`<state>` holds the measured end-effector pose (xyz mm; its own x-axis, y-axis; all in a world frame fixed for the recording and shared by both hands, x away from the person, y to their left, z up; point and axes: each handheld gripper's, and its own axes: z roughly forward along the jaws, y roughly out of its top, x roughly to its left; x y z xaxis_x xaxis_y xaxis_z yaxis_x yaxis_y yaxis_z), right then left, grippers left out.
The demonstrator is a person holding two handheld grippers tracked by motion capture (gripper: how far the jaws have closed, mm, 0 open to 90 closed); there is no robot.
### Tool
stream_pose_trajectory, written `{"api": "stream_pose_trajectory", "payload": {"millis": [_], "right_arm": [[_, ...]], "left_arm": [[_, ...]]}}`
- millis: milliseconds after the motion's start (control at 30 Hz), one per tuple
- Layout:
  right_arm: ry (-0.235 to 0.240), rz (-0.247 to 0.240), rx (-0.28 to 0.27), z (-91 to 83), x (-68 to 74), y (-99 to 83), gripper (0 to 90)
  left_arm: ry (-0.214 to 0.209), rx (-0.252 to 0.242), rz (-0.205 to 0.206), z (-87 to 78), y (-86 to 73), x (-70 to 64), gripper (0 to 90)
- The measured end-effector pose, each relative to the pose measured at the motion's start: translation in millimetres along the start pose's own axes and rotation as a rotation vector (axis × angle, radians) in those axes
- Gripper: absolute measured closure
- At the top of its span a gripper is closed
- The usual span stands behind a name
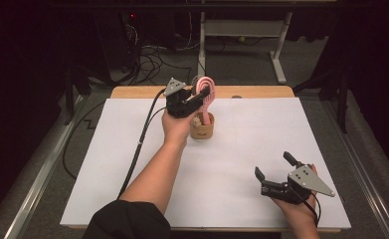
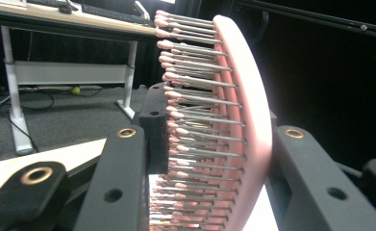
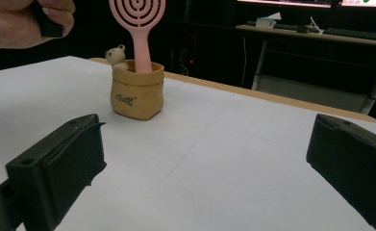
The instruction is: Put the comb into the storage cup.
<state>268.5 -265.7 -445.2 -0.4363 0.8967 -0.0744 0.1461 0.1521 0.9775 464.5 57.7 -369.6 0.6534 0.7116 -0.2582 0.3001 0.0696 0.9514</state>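
left gripper [image 1: 202,95] clamps the pink hairbrush [image 1: 205,97] by its head; right gripper [image 1: 275,171] rests wide apart, holding nothing.
brush stands upright with its handle in a tan sack-shaped holder [image 1: 202,128] at the far middle of the white table [image 1: 242,149], a small bear figure [image 3: 115,56] beside it; right gripper sits near the front right edge.

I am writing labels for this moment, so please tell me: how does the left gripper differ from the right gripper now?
The left gripper is raised above the table, while the right gripper sits low near the white table. The left gripper is shut on the pink hairbrush, which stands in the tan holder; the right gripper is open and holds nothing. Both are black two-jaw grippers, each held in a hand.
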Motion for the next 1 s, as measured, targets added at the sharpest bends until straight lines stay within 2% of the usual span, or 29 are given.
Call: {"api": "stream_pose_trajectory", "payload": {"millis": [733, 1000], "right_arm": [[-0.005, 0.009, -0.003, 0.0, -2.0, 0.0, 0.3], [-0.004, 0.005, -0.002, 0.6, -1.4, 0.1, 0.3]], "left_arm": [[-0.005, 0.007, -0.025, 4.2, -7.7, 6.0, 63.5], [0.007, 0.021, -0.024, 3.1, -6.2, 9.6, 62.9]]}}
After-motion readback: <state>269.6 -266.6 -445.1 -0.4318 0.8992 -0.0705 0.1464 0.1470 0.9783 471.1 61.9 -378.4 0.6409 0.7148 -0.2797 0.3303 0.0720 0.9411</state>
